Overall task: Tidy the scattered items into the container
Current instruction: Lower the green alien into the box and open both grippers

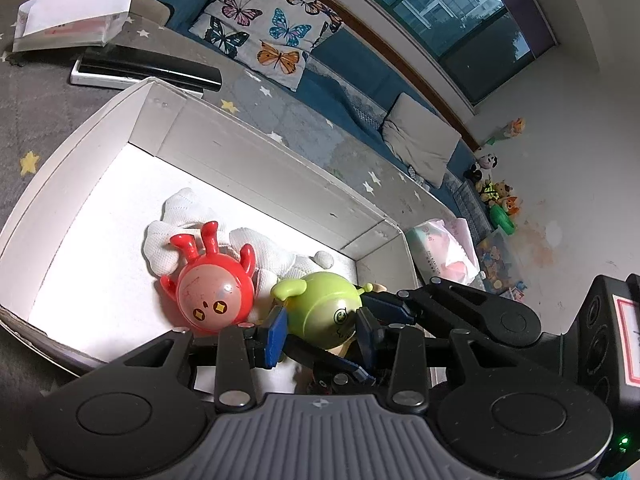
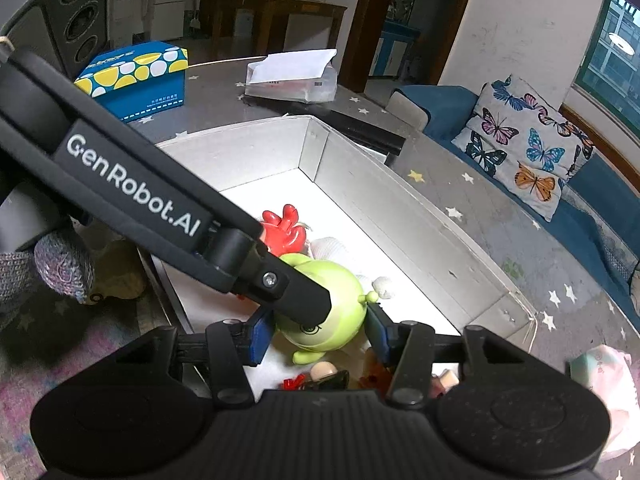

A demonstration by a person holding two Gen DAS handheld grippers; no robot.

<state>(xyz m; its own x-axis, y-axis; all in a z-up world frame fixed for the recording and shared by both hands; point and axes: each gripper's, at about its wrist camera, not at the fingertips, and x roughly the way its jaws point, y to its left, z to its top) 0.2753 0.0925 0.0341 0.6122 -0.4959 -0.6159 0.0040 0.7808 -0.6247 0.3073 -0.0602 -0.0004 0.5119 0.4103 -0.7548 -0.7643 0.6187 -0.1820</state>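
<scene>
A white cardboard box (image 1: 256,168) stands on the grey star-patterned table; it also shows in the right wrist view (image 2: 400,216). Inside lie a red round toy figure (image 1: 212,288), a white knitted cloth (image 1: 188,216) and a green round toy figure (image 1: 328,308). My left gripper (image 1: 320,328) has its blue pads on either side of the green toy, jaws spread wide. My right gripper (image 2: 316,334) also flanks the green toy (image 2: 328,312), jaws wide. The left gripper's arm (image 2: 160,216) crosses the right wrist view and hides part of the red toy (image 2: 284,232).
A blue and yellow tissue box (image 2: 136,80), a white packet (image 2: 292,76) and a black remote on a white case (image 1: 148,68) lie on the table behind the box. A butterfly cushion (image 1: 272,24) sits on the blue sofa. A pink wipes pack (image 1: 444,248) lies right of the box.
</scene>
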